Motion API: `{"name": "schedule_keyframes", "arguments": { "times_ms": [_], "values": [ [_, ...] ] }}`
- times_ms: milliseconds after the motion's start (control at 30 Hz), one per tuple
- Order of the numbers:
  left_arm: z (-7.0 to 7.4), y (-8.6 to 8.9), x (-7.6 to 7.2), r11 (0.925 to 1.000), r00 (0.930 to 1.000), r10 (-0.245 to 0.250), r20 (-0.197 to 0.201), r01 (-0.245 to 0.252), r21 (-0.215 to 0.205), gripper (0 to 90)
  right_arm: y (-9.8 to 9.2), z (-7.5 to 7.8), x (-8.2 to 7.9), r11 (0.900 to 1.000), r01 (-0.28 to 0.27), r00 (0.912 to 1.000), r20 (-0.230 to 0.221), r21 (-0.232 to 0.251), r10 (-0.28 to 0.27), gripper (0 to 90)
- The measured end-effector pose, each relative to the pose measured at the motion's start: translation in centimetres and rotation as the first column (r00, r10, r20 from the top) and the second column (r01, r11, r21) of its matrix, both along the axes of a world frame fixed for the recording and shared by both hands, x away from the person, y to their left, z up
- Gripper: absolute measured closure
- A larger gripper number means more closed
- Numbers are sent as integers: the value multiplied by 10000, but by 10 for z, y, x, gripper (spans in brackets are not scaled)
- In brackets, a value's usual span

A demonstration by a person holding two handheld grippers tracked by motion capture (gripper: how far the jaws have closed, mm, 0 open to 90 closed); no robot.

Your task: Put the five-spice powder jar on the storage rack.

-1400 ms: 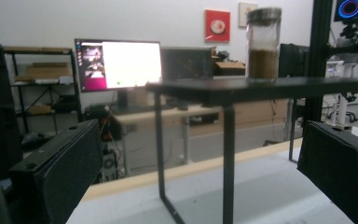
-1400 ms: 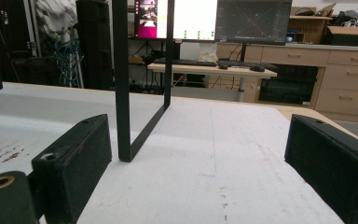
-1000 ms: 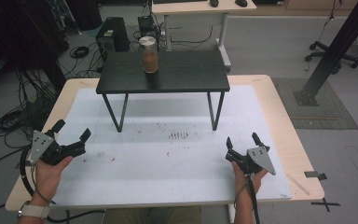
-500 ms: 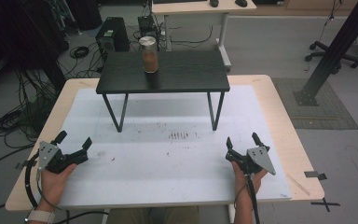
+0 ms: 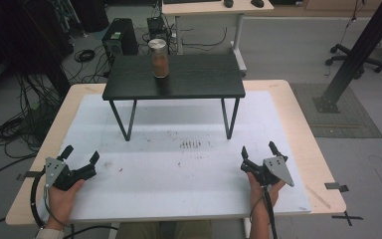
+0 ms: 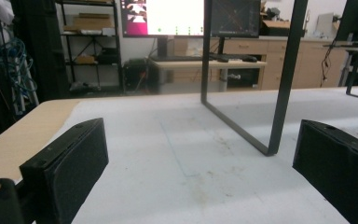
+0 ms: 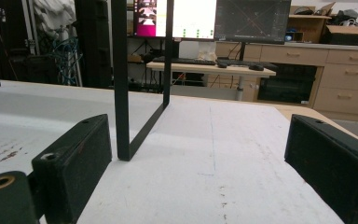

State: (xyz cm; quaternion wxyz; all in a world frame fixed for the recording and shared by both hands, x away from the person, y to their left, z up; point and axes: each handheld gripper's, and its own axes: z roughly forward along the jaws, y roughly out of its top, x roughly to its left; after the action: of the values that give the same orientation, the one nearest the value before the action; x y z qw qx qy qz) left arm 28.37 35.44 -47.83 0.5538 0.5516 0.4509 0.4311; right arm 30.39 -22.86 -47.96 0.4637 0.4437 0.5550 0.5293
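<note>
A glass jar [image 5: 158, 58] with a metal lid and brown contents is seen upright on a small black table [image 5: 199, 84] with thin metal legs, which stands on a white, stained mat [image 5: 189, 174]. The left gripper [image 5: 81, 160] is held near the mat's left edge, jaws spread wide and empty. The right gripper [image 5: 258, 152] is held at the right, its 2 black, blocky jaws likewise apart, grasping nothing.

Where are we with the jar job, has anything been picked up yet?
Nothing looks done: the jar stands upright on the small black table, untouched. In hand: nothing. The left gripper and right gripper sit open near the front of the white mat. Reaching for and grasping the jar is all left, presumably.
</note>
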Motion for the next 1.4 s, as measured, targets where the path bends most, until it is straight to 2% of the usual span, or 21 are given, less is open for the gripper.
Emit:
{"name": "schedule_keyframes", "arguments": {
  "times_ms": [100,367,1400],
  "values": [
    [-1,-1,-1,10000,9998,54,197,-55,48,35,0,0,0,10000,-1,10000,19,-19,1,74],
    [-1,-1,-2,9999,9995,21,313,-26,135,33,1,0,0,10000,32,10000,12,-56,-32,74],
    [-1,-1,-2,9999,9994,43,354,-48,130,34,1,0,0,9998,21,10000,7,-181,-21,74]
  ]
}}
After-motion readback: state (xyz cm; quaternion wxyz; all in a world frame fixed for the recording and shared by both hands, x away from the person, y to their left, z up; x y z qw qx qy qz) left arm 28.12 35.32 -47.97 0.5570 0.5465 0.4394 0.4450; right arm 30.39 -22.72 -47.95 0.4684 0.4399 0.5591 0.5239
